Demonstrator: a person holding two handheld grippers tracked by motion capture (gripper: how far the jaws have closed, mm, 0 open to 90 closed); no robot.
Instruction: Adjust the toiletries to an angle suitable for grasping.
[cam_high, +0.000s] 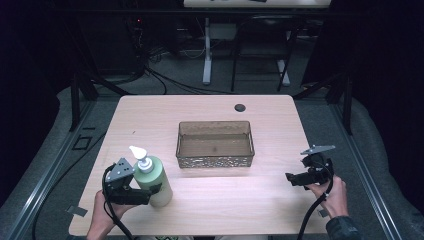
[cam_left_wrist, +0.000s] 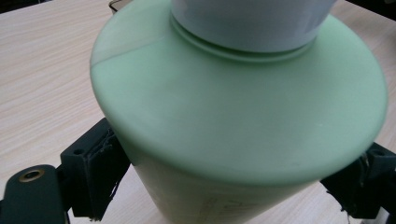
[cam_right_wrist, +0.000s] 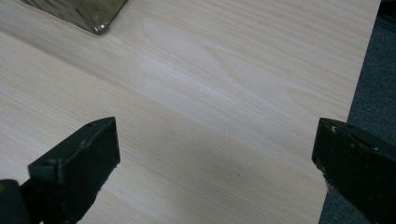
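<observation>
A pale green pump bottle (cam_high: 156, 181) with a white pump head (cam_high: 140, 156) stands upright on the wooden table (cam_high: 235, 200) at the front left. My left gripper (cam_high: 150, 193) is shut on its body from the left side. In the left gripper view the bottle (cam_left_wrist: 233, 116) sits between the two black pads (cam_left_wrist: 100, 163), which press on its sides. At the front right a hand holds my right gripper (cam_high: 291, 178) open, low over the table. Nothing but bare wood lies between its jaws (cam_right_wrist: 215, 158).
A brown see-through basket (cam_high: 215, 161) stands empty at the table's middle; its corner (cam_right_wrist: 88, 14) shows in the right gripper view. A dark round hole (cam_high: 240, 107) sits near the far edge. The table's right edge runs close to my right gripper.
</observation>
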